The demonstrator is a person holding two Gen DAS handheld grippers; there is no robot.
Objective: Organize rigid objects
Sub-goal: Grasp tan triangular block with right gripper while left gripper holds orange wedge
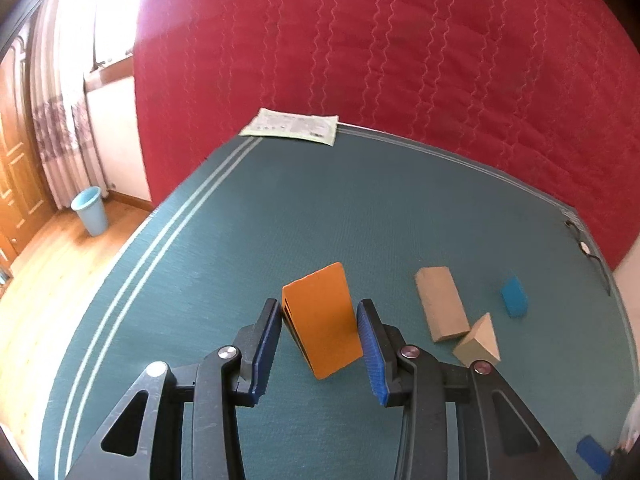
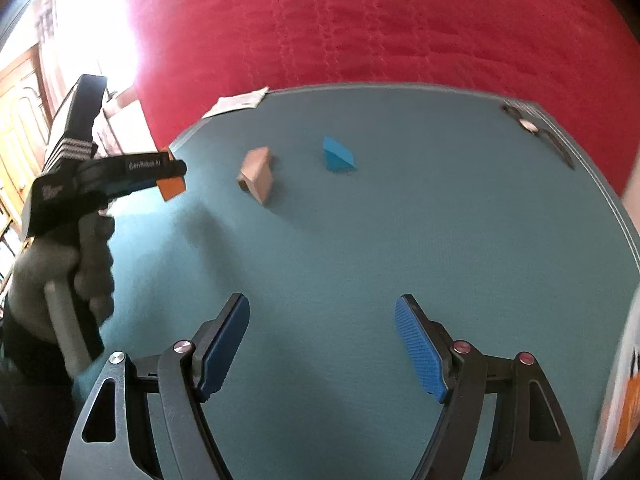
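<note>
Two tools show over the green table point(image 1: 280, 220). The left tool point(image 1: 320, 320) grips an orange block point(image 1: 322, 320) lifted off the table; the right tool point(image 2: 322, 340) hangs spread wide, holding nothing. Beige blocks point(image 1: 440, 304) and a blue block point(image 1: 514, 296) lie near together.

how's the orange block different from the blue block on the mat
The orange block sits between the fingers of the left hand-held gripper, and the right wrist view shows it lifted off the mat; the blue block lies free on the green mat, far to its right. The orange block looks larger, with a broad flat face and slots along one side; the blue one is small and plain. Both are rigid, solid-coloured pieces.
</note>
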